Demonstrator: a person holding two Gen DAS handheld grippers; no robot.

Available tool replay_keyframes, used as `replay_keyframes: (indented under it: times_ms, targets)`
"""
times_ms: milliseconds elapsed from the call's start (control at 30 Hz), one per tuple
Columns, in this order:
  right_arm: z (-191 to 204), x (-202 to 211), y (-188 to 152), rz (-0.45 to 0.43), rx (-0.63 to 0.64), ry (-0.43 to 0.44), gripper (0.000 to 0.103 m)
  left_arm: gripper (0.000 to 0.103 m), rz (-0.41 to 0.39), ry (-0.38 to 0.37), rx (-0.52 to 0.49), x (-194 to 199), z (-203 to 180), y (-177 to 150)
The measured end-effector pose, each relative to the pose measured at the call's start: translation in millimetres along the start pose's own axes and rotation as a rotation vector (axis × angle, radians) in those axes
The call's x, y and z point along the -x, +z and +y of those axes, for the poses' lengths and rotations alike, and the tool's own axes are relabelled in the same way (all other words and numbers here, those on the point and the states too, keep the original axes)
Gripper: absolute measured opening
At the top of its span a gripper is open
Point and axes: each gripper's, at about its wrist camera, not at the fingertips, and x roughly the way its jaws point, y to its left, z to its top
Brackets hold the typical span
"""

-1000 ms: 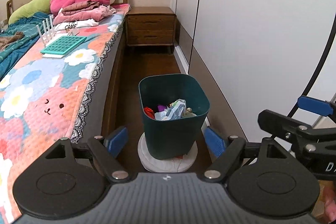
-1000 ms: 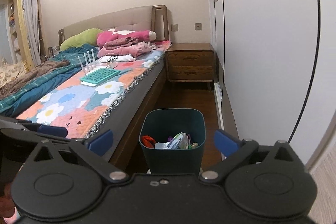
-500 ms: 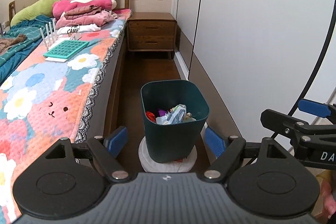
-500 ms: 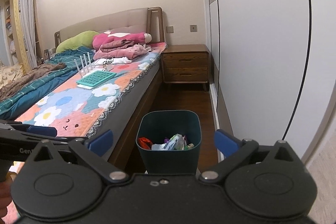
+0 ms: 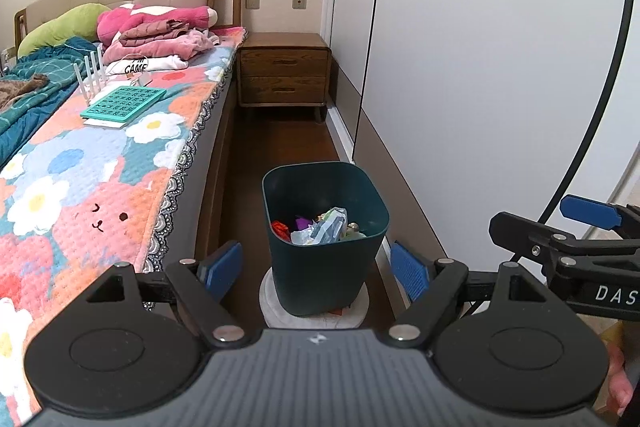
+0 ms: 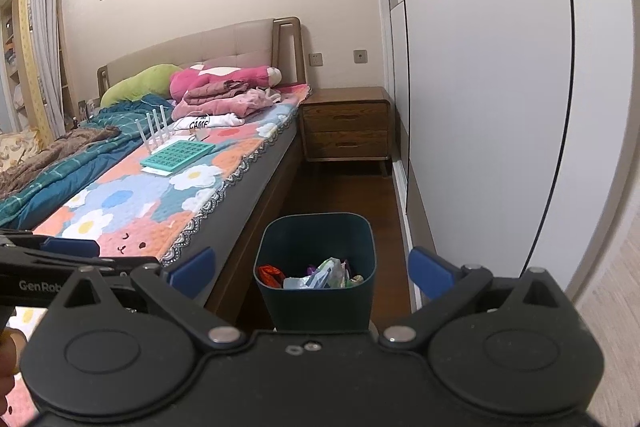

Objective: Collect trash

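Note:
A dark green trash bin (image 5: 326, 267) stands on the wooden floor between the bed and the wardrobe, on a white round pad (image 5: 272, 307). It holds crumpled wrappers (image 5: 320, 229) in red, purple and pale blue. The bin also shows in the right wrist view (image 6: 316, 291). My left gripper (image 5: 316, 269) is open and empty, its blue pads on either side of the bin, set back from it. My right gripper (image 6: 312, 267) is open and empty, also back from the bin. The right gripper shows at the right edge of the left wrist view (image 5: 568, 247).
The bed (image 5: 100, 167) with a floral cover runs along the left, with a teal grid tray (image 5: 124, 103) and folded clothes (image 5: 156, 39) on it. A wooden nightstand (image 5: 284, 71) stands at the far end. White wardrobe doors (image 5: 480, 87) line the right.
Both grippers have drawn back and risen a little, so the bin sits lower and smaller in both views. Both stay open and empty.

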Motion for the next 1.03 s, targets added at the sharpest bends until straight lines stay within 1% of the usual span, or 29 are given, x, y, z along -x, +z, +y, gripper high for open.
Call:
replay_keyframes:
  times_ms: [467, 733, 800, 1033]
  targets:
    - [7.9, -0.7, 0.8, -0.002, -0.01, 0.006, 0.103, 0.081, -0.013, -0.008, 0.004, 7.5, 1.9, -2.7]
    - [9.3, -0.6, -1.7, 0.005, -0.007, 0.012, 0.103, 0.081, -0.03, 0.017, -0.009, 10.7, -2.1, -3.4]
    - [8.3, 0.7, -2.9, 0.005, -0.008, 0.011, 0.103, 0.081, -0.03, 0.029, -0.008, 11.2, -2.9, -4.3]
    - [6.8, 5.7, -8.8, 0.018, -0.027, 0.007, 0.103, 0.081, -0.003, 0.009, 0.03, 13.7, 1.9, -5.7]
